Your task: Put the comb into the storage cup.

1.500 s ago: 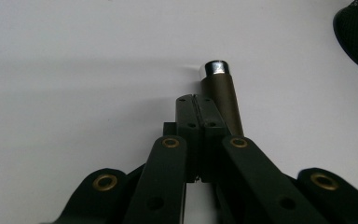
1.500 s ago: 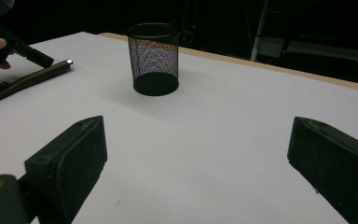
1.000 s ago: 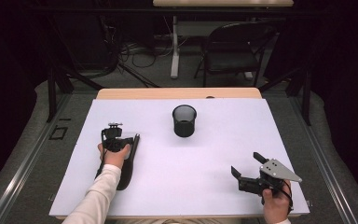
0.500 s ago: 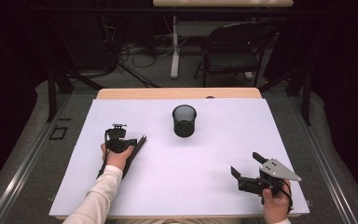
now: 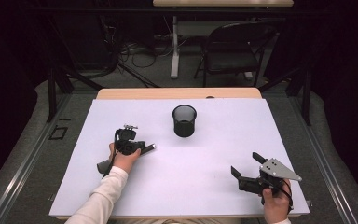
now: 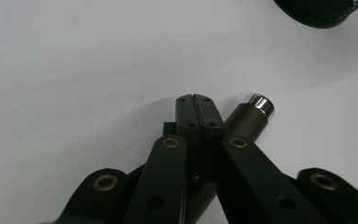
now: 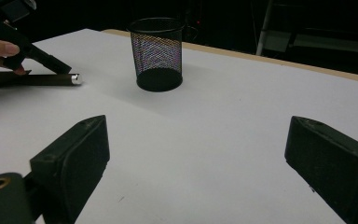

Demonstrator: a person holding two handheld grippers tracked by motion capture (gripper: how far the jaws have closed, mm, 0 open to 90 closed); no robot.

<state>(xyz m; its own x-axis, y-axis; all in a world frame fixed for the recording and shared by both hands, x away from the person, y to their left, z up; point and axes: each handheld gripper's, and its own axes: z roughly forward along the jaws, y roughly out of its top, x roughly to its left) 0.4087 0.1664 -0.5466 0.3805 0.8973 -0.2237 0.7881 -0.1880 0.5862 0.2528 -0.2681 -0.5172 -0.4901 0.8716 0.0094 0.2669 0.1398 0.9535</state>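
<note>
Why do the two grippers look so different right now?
The left gripper has its jaws pressed shut, while the right gripper has its jaws spread wide apart. The left gripper sits right over a dark pen with a silver tip; the right gripper has nothing between its jaws. Both are black, hand-held, and low over the white table, near the mesh cup.

A black folding chair (image 5: 235, 51) stands on grey floor (image 5: 140, 74) behind the white-topped table (image 5: 242, 126); cables (image 5: 130, 49) trail in dim light.
</note>
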